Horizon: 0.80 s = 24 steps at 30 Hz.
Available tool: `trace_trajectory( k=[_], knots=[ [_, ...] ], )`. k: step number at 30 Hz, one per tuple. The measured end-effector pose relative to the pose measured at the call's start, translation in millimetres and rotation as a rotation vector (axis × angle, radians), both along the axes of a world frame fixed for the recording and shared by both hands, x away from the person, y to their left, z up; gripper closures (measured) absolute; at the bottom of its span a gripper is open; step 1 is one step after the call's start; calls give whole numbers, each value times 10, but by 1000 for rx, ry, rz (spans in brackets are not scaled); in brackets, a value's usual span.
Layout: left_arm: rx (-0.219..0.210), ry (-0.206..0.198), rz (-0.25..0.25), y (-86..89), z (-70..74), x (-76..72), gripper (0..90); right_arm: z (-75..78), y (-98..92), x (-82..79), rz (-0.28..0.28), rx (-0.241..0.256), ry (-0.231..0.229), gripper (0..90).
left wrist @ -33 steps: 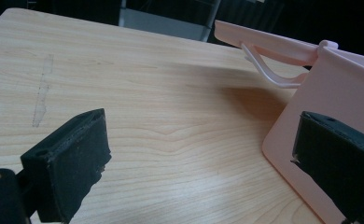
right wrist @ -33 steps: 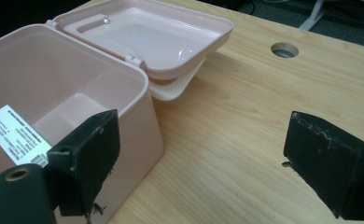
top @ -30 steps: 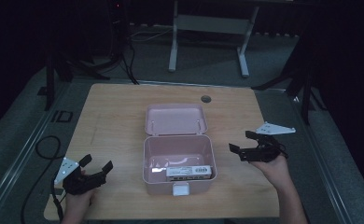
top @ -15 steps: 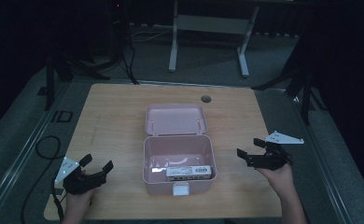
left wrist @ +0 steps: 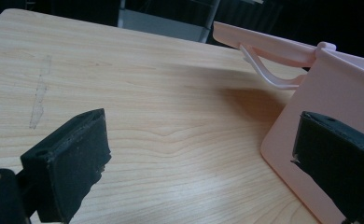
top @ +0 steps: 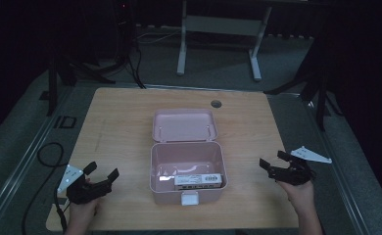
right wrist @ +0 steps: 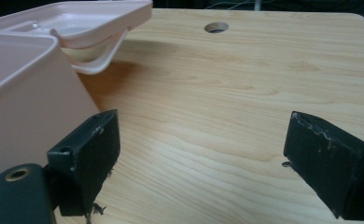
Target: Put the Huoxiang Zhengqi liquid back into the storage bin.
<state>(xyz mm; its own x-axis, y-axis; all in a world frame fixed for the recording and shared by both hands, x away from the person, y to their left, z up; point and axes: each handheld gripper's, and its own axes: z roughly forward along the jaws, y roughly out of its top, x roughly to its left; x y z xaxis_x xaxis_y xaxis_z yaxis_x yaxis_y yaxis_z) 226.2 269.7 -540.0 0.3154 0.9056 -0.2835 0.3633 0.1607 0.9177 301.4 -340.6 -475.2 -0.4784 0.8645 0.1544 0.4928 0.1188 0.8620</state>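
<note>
A pink lidded box stands open at the middle of the wooden table, its lid laid back flat behind it. A white flat pack with dark print lies inside near the front wall. My left gripper rests open at the table's front left, apart from the box; its view has the box's side wall at the right. My right gripper is open at the front right, with the box wall to its left. Nothing lies between either pair of jaws.
A round cable hole sits in the table near its far edge, seen too in the right gripper view. A black cable loops off the table's left side. A grey desk frame stands on the floor beyond the table.
My right gripper has drawn back toward the front right edge of the table, away from the box. The left gripper has stayed still.
</note>
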Motion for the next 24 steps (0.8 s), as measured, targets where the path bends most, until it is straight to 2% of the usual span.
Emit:
trace_trajectory(
  k=[9,13,14,24],
  knots=[
    [2,0,-1,-8,-1,0,40,-185,-208,-121,-61,51,13,106],
    [3,1,-2,-14,-1,2,40,-227,-250,-149,-77,55,14,107],
    [3,2,-2,-15,-1,2,40,-292,-297,-186,-95,62,20,106],
    [3,2,-4,-14,-2,-2,40,-434,-357,-260,-138,67,34,106]
  ],
)
